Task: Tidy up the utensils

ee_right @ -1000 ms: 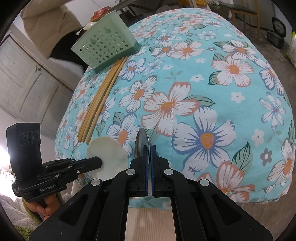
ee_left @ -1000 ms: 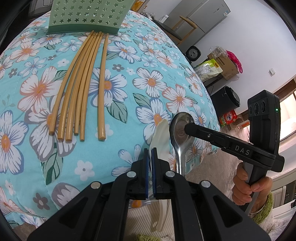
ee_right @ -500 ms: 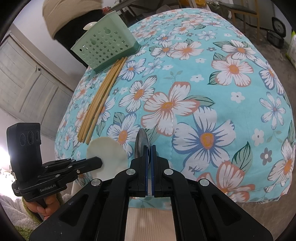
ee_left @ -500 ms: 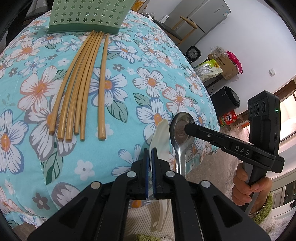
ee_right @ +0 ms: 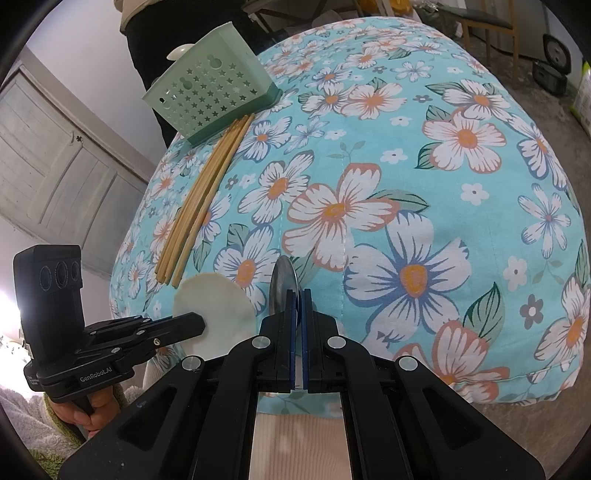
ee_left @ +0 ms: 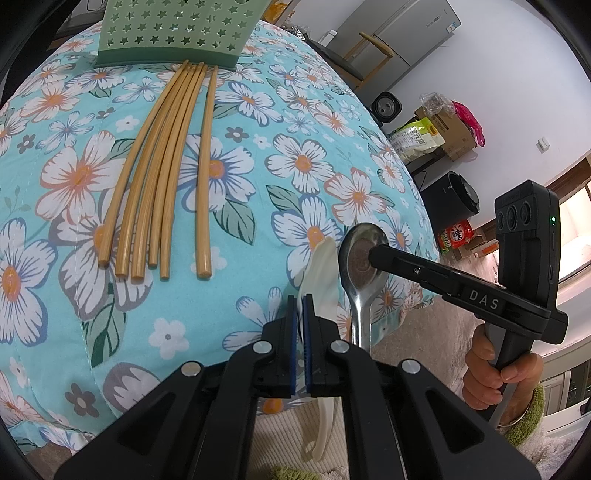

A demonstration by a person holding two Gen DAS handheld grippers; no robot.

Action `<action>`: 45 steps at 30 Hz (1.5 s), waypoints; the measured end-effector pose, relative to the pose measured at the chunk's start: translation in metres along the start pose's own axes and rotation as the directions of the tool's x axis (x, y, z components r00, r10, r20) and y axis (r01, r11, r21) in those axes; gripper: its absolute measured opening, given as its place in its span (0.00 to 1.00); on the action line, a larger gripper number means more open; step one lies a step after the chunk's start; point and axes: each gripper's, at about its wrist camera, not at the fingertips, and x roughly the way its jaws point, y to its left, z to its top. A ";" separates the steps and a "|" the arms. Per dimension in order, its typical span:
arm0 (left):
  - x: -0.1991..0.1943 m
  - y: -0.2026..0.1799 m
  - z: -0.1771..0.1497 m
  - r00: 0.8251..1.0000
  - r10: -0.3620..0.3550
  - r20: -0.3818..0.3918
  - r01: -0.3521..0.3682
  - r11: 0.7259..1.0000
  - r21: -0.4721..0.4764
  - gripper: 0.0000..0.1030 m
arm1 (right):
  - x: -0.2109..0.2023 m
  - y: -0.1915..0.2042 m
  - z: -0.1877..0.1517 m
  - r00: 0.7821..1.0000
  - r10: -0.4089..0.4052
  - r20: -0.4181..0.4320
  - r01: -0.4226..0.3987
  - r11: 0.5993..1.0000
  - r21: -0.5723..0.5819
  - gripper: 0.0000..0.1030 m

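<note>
From where I stand, each hand holds a spoon over the near edge of the table. The left gripper (ee_left: 302, 302) has its jaws pinched on the neck of a white spoon (ee_left: 320, 266), and the right gripper (ee_right: 297, 295) is clamped on a metal spoon (ee_left: 360, 254) whose bowl sticks out past the pads. Both spoons seem lifted rather than stowed, so I judge the sorting barely begun.

Further out on the floral tablecloth (ee_right: 424, 155), six wooden chopsticks (ee_left: 162, 166) lie loose in a fan, their far tips touching the foot of the green star-punched basket (ee_right: 210, 96) at the far side. Nothing of the task's goods shows inside it.

The chopsticks lie between the hands and the basket. A person in dark clothes (ee_right: 170, 22) stands just behind it.
</note>
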 end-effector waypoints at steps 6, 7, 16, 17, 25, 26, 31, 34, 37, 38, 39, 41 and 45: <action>0.000 0.000 0.000 1.000 -0.001 0.000 0.001 1.000 -0.001 0.02 | 0.000 0.000 0.000 1.000 -0.001 -0.001 0.001 1.000 -0.001 0.01; 0.000 0.000 0.000 1.000 -0.001 0.000 0.001 1.000 -0.001 0.02 | 0.000 0.000 0.000 1.000 -0.001 -0.001 0.001 1.000 -0.001 0.01; 0.000 0.000 0.000 1.000 -0.001 0.000 0.001 1.000 -0.001 0.02 | 0.000 0.001 0.000 1.000 -0.002 -0.001 0.002 1.000 -0.001 0.01; 0.000 0.000 0.000 1.000 -0.001 0.000 0.001 1.000 -0.002 0.02 | 0.000 0.001 0.001 1.000 -0.002 -0.002 0.002 1.000 -0.001 0.01; 0.000 0.000 0.000 1.000 -0.001 -0.001 0.001 1.000 -0.002 0.02 | 0.000 0.001 0.002 1.000 -0.003 -0.003 0.003 1.000 -0.003 0.01; 0.000 0.000 0.000 1.000 0.000 -0.001 0.000 1.000 -0.002 0.02 | 0.000 0.002 0.002 1.000 -0.003 -0.003 0.003 1.000 -0.004 0.01; 0.000 0.000 0.000 1.000 0.000 -0.001 0.000 1.000 -0.001 0.02 | 0.000 0.003 0.002 1.000 -0.002 -0.004 0.002 1.000 -0.004 0.01; 0.000 0.000 0.000 1.000 0.000 -0.001 0.000 1.000 -0.001 0.02 | 0.000 0.003 0.002 1.000 -0.003 -0.004 0.003 1.000 -0.005 0.01; 0.000 0.000 0.000 1.000 0.000 -0.001 0.000 1.000 -0.003 0.02 | 0.000 0.003 0.002 1.000 -0.003 -0.003 0.003 1.000 -0.003 0.01; 0.000 0.000 0.000 1.000 0.000 -0.001 0.000 1.000 -0.002 0.02 | 0.000 0.003 0.002 1.000 -0.003 -0.003 0.003 1.000 -0.004 0.01; 0.000 0.000 0.000 1.000 0.001 -0.001 -0.001 1.000 -0.001 0.02 | 0.000 0.003 0.002 1.000 -0.002 -0.003 0.002 1.000 -0.002 0.01; 0.000 0.000 0.000 1.000 0.000 -0.001 0.000 1.000 -0.002 0.02 | 0.001 0.003 0.003 1.000 -0.001 -0.004 0.001 1.000 -0.002 0.01; 0.000 0.000 0.000 1.000 0.000 -0.001 0.000 1.000 -0.002 0.02 | 0.001 0.003 0.003 1.000 0.000 -0.003 0.000 1.000 -0.002 0.01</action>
